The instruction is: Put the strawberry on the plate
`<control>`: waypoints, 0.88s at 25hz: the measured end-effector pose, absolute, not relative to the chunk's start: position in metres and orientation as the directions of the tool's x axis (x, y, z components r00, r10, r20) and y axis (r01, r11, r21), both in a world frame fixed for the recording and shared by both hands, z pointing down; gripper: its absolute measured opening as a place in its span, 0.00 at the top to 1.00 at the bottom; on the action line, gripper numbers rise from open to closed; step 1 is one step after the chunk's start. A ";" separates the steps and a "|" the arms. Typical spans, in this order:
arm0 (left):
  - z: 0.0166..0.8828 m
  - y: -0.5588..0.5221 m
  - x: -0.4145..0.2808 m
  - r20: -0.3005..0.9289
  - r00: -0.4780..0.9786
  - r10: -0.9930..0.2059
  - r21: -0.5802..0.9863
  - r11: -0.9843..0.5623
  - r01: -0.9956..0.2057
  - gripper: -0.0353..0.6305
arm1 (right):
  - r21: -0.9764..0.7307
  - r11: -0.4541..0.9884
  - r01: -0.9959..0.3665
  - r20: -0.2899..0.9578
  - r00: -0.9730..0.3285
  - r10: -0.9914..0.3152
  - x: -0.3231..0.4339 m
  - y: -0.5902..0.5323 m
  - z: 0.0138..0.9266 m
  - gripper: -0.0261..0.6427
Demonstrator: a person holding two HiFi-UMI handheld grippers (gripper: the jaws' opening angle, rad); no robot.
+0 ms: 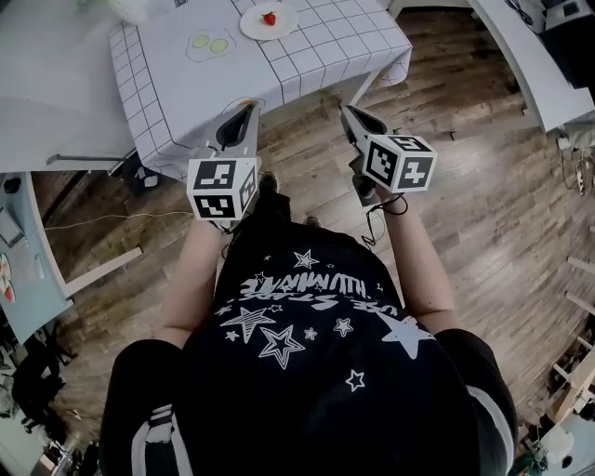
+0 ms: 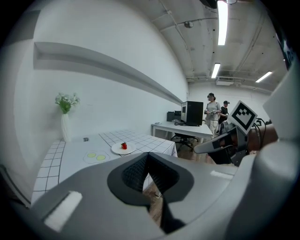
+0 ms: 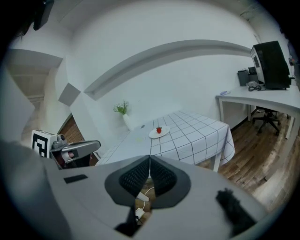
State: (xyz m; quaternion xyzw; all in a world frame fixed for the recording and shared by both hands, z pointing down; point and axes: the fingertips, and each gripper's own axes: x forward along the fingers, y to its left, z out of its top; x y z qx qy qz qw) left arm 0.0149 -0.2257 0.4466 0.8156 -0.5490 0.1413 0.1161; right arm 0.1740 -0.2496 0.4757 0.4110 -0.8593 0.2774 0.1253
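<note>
A red strawberry (image 1: 270, 18) lies on a small white plate (image 1: 252, 27) at the far side of the table with the checked cloth (image 1: 316, 56). In the left gripper view the strawberry (image 2: 123, 146) and the plate (image 2: 116, 150) are far ahead; the right gripper view shows the strawberry (image 3: 159, 130) on the plate (image 3: 153, 135) too. My left gripper (image 1: 245, 108) hovers at the table's near edge, shut and empty (image 2: 148, 155). My right gripper (image 1: 346, 112) hangs over the wooden floor in front of the table, also shut with nothing in it (image 3: 149, 158).
Two green round slices (image 1: 209, 43) lie on a pale mat left of the plate. A white vase with flowers (image 2: 65, 127) stands at the table's back. A long white desk (image 1: 535, 65) runs along the right. Two people (image 2: 213, 112) stand far off by a computer.
</note>
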 end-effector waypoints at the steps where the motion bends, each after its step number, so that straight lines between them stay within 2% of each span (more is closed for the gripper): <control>1: 0.444 -0.215 0.012 0.355 0.339 -0.871 0.035 -0.350 -0.936 0.93 | -0.375 0.520 -0.768 0.440 -0.641 -0.629 0.175 -0.241 0.475 0.94; 10: 0.444 -0.139 -0.005 0.382 0.215 -0.899 0.038 -0.217 -0.975 0.93 | -0.428 0.581 -0.692 0.410 -0.722 -0.558 0.163 -0.191 0.483 0.94; 22: 0.426 -0.123 -0.022 0.333 0.211 -0.919 0.056 -0.204 -0.977 0.93 | -0.399 0.634 -0.662 0.384 -0.749 -0.540 0.128 -0.182 0.472 0.94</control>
